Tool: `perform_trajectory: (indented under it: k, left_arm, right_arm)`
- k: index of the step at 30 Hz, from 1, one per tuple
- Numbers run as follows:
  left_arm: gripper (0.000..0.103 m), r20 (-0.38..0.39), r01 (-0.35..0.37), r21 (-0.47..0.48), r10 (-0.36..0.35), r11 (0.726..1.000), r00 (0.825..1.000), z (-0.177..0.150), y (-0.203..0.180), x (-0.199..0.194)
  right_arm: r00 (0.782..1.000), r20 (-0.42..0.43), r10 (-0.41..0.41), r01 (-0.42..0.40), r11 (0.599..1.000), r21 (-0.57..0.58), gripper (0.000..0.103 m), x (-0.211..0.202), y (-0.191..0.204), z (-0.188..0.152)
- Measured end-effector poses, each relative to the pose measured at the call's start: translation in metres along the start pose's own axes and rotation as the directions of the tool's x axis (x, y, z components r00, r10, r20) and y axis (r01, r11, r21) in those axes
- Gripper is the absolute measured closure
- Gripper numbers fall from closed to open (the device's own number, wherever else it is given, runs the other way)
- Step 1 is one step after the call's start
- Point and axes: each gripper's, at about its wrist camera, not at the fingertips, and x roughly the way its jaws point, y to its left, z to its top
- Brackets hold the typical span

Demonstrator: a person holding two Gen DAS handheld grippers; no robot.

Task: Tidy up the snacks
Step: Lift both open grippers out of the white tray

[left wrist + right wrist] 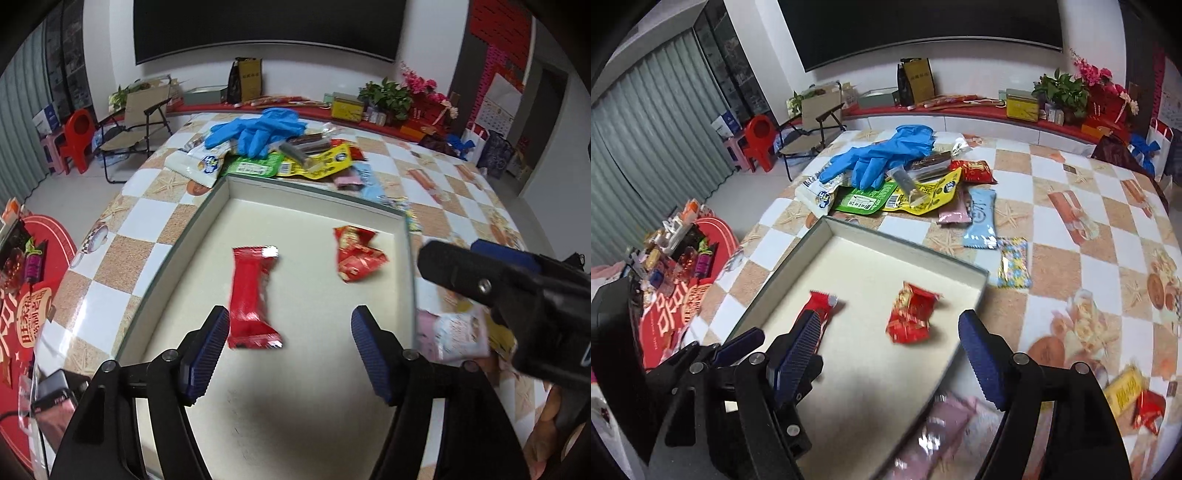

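My left hand-held gripper (pixel 290 334) is released over the box (pixel 314 192), its blue pads apart with nothing between them. The long red bar (pixel 251 295) lies flat on the box floor just ahead of it, near the left pad (pixel 207 350). My right hand-held gripper (pixel 890 349) is released too, jaws wide, and the crumpled red packet (pixel 912 314) lies loose on the box floor between and beyond its pads, touching neither. The box sits on the checkered table (pixel 1071 229). Beyond its far wall the other snacks lie in a heap (pixel 908 192) under a pair of blue gloves (pixel 882 155), with a light blue packet (pixel 980 218) beside them. A pink packet (pixel 454 332) lies outside the box's right wall.
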Motion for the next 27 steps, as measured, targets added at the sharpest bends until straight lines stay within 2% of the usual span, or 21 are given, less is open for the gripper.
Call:
perform_trajectory:
  k: [6,9,14,17,19,21,25,27]
  left_arm:
    - [0.027,0.027,0.048,0.069,-0.05,0.996,0.998,-0.028,-0.04,-0.031]
    - [0.027,0.026,0.071,0.115,-0.074,0.991,0.997,-0.045,-0.063,-0.039]
    - [0.027,0.003,0.101,0.186,-0.103,0.977,0.995,-0.07,-0.094,-0.039]
    - [0.026,-0.026,0.133,0.201,-0.131,0.97,0.991,-0.086,-0.104,-0.033]
    - [0.026,-0.032,0.13,0.208,-0.126,0.97,0.991,-0.094,-0.108,-0.028]
    - [0.023,-0.013,0.115,0.238,-0.115,0.964,0.993,-0.099,-0.113,-0.027]
    - [0.023,-0.045,0.152,0.222,-0.146,0.963,0.988,-0.1,-0.121,-0.023]
    - [0.023,-0.05,0.159,0.25,-0.151,0.955,0.987,-0.101,-0.131,-0.021]
  right_arm:
    - [0.998,0.054,-0.019,0.017,0.999,0.036,0.025,-0.055,-0.03,-0.056]
    - [0.996,0.059,-0.067,0.064,0.997,0.053,0.024,-0.072,-0.048,-0.086]
    - [0.989,0.025,-0.147,0.144,0.986,0.086,0.025,-0.08,-0.078,-0.128]
    - [0.981,0.006,-0.193,0.191,0.976,0.109,0.025,-0.084,-0.097,-0.15]
    - [0.974,-0.01,-0.225,0.225,0.968,0.116,0.025,-0.084,-0.108,-0.162]
    - [0.967,-0.02,-0.253,0.254,0.961,0.113,0.025,-0.085,-0.115,-0.171]
    - [0.957,-0.036,-0.286,0.289,0.951,0.111,0.025,-0.083,-0.126,-0.183]
    - [0.951,-0.039,-0.306,0.309,0.945,0.106,0.025,-0.082,-0.131,-0.186]
